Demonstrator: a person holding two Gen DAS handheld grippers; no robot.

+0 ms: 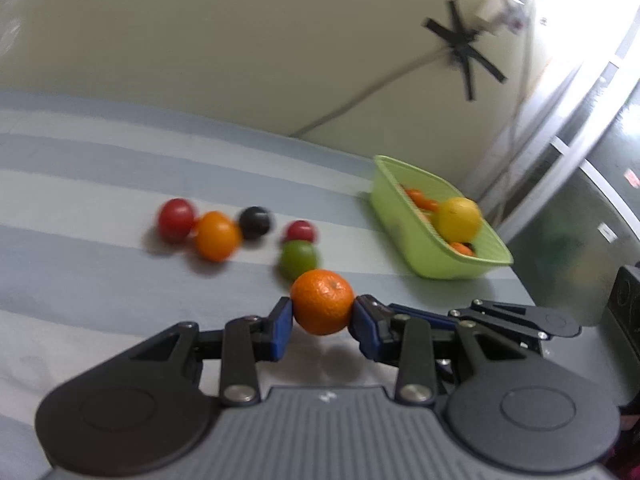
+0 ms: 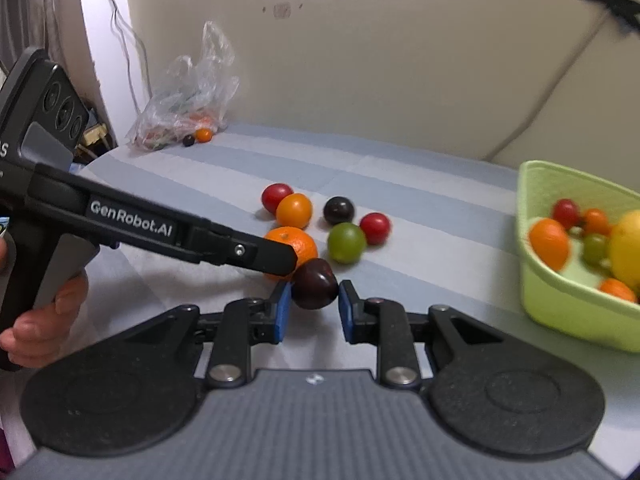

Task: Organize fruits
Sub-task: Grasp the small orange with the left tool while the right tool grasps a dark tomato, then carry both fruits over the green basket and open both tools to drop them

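Note:
My left gripper (image 1: 322,316) is shut on a mandarin orange (image 1: 322,301), held just above the striped cloth. In the right wrist view the left gripper's finger (image 2: 276,258) covers part of that mandarin (image 2: 298,245). My right gripper (image 2: 312,306) holds a dark plum (image 2: 315,283) between its blue pads, right beside the mandarin. Loose fruits lie beyond: a red one (image 2: 277,196), an orange one (image 2: 294,210), a dark one (image 2: 338,210), a green one (image 2: 346,242) and a small red one (image 2: 375,228). The green basket (image 2: 568,304) with several fruits stands at the right.
A clear plastic bag (image 2: 188,96) with fruits lies at the far left by the wall, two small fruits (image 2: 198,137) beside it. The basket in the left wrist view (image 1: 404,224) holds a yellow lemon (image 1: 458,218). The table's edge runs at the right.

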